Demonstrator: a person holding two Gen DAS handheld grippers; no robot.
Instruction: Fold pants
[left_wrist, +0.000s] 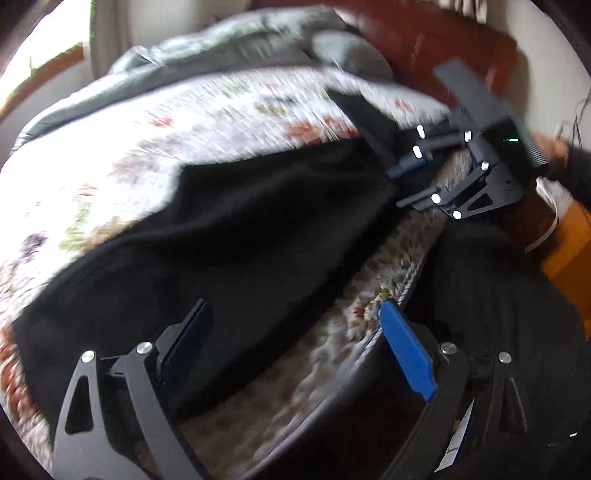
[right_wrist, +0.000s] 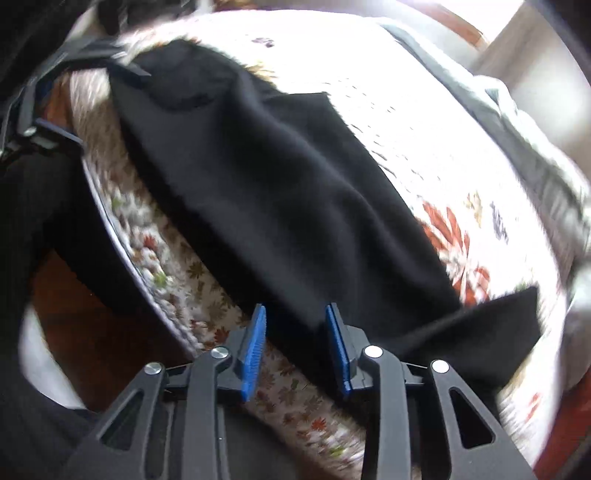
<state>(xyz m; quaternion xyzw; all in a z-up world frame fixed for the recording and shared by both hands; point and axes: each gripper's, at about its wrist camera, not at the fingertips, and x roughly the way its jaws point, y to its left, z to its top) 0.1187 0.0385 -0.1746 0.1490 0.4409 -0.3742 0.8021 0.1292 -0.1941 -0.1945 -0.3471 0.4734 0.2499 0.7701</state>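
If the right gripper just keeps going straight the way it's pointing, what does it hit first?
Most likely the black pants. Their near edge lies between the right gripper and its open blue pads, on the leaf-patterned bedspread. Depth is hard to judge here.

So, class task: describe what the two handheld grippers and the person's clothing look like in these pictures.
Each gripper, left gripper and right gripper, has black angular linkage arms with triangular cut-outs, round silver rivets and two flat blue ribbed pads. A small green light glows on the right gripper's body. The person's sleeve is dark.
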